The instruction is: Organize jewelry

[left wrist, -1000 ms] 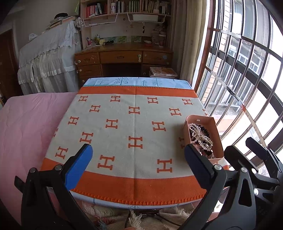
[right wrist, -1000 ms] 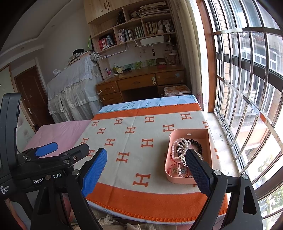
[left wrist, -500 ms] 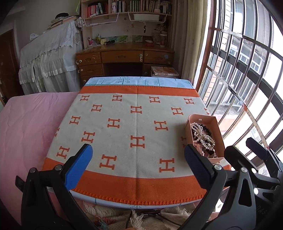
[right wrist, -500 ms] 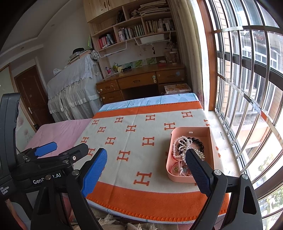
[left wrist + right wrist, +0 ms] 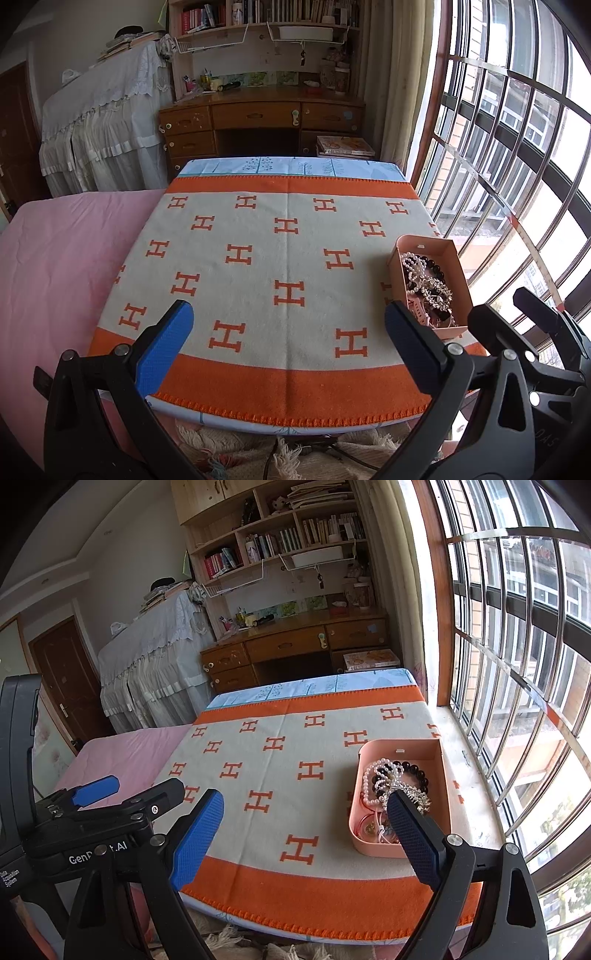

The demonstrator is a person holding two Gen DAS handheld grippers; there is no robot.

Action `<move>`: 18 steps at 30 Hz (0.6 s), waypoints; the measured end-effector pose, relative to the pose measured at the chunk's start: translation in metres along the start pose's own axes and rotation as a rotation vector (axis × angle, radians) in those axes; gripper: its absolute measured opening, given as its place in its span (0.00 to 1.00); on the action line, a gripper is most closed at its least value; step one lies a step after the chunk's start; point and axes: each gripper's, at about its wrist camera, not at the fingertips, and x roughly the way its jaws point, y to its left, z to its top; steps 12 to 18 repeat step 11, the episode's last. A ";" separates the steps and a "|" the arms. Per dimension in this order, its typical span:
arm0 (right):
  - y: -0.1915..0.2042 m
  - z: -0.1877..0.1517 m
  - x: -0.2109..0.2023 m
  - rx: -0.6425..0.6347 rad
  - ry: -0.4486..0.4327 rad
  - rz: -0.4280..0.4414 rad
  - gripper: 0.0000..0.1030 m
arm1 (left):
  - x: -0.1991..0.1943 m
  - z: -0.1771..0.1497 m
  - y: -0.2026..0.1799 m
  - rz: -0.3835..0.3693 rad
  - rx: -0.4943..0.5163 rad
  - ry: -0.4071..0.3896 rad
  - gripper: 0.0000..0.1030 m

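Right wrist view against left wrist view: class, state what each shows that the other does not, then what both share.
Only the right wrist view shows the left gripper from the side, the dark door and the gold-coloured piece at the near end of the pink box. Only the left wrist view shows the wide stretch of pink sheet and the right gripper's body. Both show the H-patterned blanket, the bead bracelets in the box, the desk and the barred window.

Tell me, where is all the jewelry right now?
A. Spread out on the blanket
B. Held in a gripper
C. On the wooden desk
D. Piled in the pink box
D: the bead and pearl bracelets lie heaped inside the pink box on the blanket.
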 end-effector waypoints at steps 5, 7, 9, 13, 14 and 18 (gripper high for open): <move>0.001 -0.001 0.001 0.001 0.003 0.001 0.89 | 0.000 0.001 0.000 0.000 0.000 0.002 0.99; 0.001 0.000 0.001 0.001 0.004 0.000 0.89 | 0.000 -0.001 0.000 -0.001 -0.001 0.004 1.00; 0.001 -0.001 0.001 0.001 0.005 0.000 0.89 | 0.001 -0.004 0.003 -0.003 -0.004 0.008 1.00; 0.002 0.000 0.002 0.000 0.008 -0.002 0.89 | 0.003 -0.007 0.007 -0.004 -0.007 0.012 1.00; 0.002 0.000 0.002 0.000 0.008 -0.002 0.89 | 0.003 -0.007 0.007 -0.004 -0.007 0.012 1.00; 0.002 0.000 0.002 0.000 0.008 -0.002 0.89 | 0.003 -0.007 0.007 -0.004 -0.007 0.012 1.00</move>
